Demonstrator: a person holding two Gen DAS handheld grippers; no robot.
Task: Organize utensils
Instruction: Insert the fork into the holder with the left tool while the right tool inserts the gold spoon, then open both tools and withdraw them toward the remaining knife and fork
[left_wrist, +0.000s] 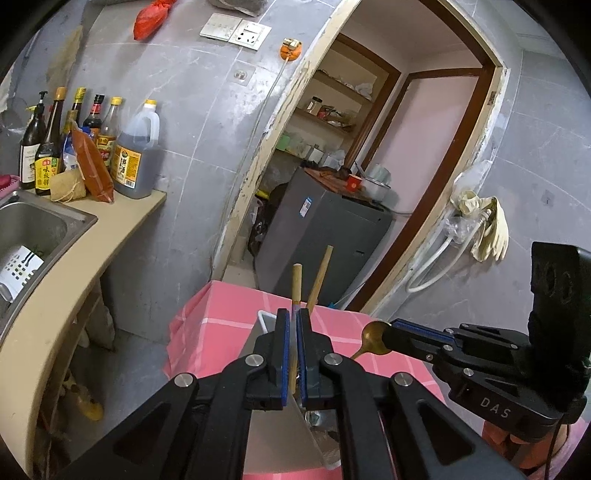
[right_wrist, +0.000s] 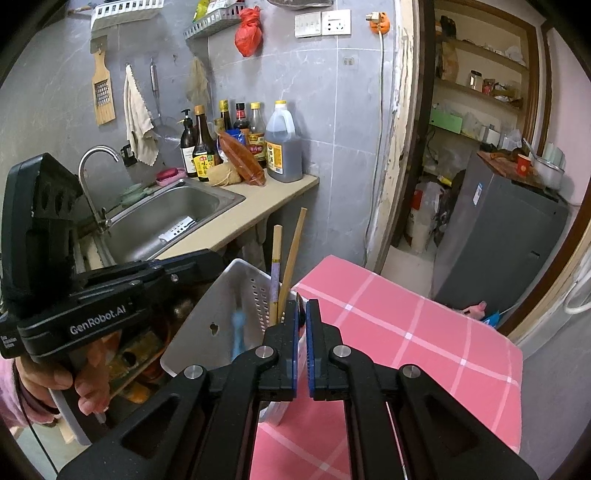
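My left gripper is shut on the thin edge of a cleaver blade, held over a white slotted utensil holder. Two wooden chopsticks stand in the holder. My right gripper is shut on a brass spoon, just right of the holder. In the right wrist view the right gripper is closed on the spoon's thin handle, beside the holder and chopsticks; the cleaver blade leans in front of the holder.
A pink checked tablecloth covers the small table. A steel sink and counter with several sauce bottles lie to the left. A grey appliance stands in the doorway beyond.
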